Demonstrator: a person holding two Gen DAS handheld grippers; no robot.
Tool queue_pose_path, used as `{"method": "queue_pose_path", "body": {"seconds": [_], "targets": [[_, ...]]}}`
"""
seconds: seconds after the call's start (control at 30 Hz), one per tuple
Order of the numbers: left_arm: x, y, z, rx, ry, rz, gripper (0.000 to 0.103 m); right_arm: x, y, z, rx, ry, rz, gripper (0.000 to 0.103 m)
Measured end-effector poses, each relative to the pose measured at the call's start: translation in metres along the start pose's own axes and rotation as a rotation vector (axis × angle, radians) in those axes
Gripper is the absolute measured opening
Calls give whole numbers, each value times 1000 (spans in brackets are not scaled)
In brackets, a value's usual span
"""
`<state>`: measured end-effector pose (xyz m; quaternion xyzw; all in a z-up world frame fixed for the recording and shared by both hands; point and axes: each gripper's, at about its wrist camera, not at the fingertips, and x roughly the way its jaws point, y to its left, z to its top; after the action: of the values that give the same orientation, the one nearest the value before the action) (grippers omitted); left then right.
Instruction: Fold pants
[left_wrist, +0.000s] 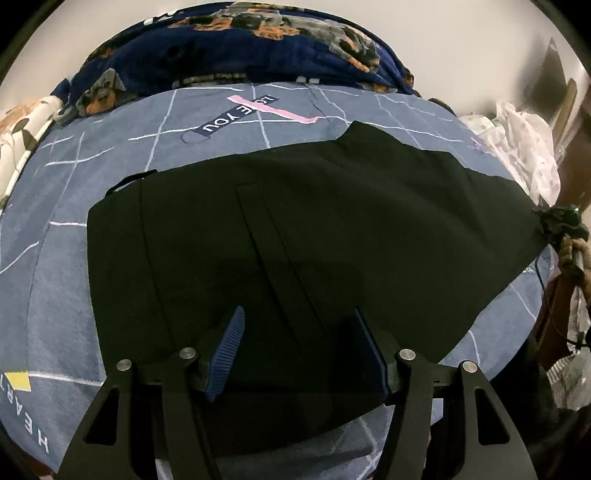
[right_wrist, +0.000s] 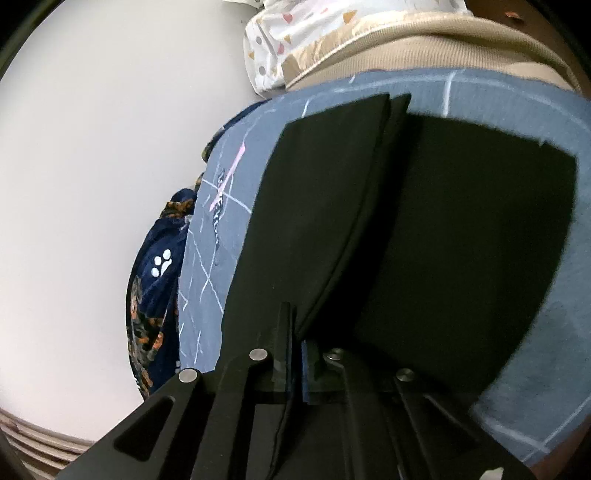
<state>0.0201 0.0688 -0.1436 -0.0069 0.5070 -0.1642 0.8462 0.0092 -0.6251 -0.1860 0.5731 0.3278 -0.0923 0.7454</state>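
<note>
Black pants (left_wrist: 295, 229) lie spread across a grey-blue bed sheet (left_wrist: 55, 206). My left gripper (left_wrist: 295, 325) is open, its blue ribbed pads (left_wrist: 229, 350) hovering over the near part of the pants with nothing between them. In the left wrist view the right gripper (left_wrist: 561, 221) shows small at the far right edge of the fabric. In the right wrist view my right gripper (right_wrist: 295, 328) is shut on the edge of the pants (right_wrist: 461, 240), holding a lifted layer (right_wrist: 325, 192) that folds over the rest.
A navy dog-print blanket (left_wrist: 229, 48) is piled at the far end of the bed, also in the right wrist view (right_wrist: 155, 280). White patterned cloth (left_wrist: 524, 147) lies at the right edge. A beige cover (right_wrist: 424, 48) and a white wall (right_wrist: 92, 184) lie beyond.
</note>
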Motion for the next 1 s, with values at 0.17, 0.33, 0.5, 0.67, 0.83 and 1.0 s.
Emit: {"method": "queue_pose_path", "body": {"seconds": [0.17,0.33,0.5,0.67,0.83,1.0], "targets": [[1,1,1,17,11,5,61,-33,4,-15,-31,-54,18,3],[0,4,2,20,16,-11,61,-45,-23,-25,12,-36,-4,3],[1,5,1,44,14,-16,61,-45,-42,-26,61,-50,11,2],[1,6,1,57,18,-24,61,-43,-44,-26,58,-40,35,4],[1,7,3,53,28,-34,61,-49,-29,-34,17,-10,96,12],[1,7,3,49,23,-39,63,-37,-8,-70,-57,113,159,15]]}}
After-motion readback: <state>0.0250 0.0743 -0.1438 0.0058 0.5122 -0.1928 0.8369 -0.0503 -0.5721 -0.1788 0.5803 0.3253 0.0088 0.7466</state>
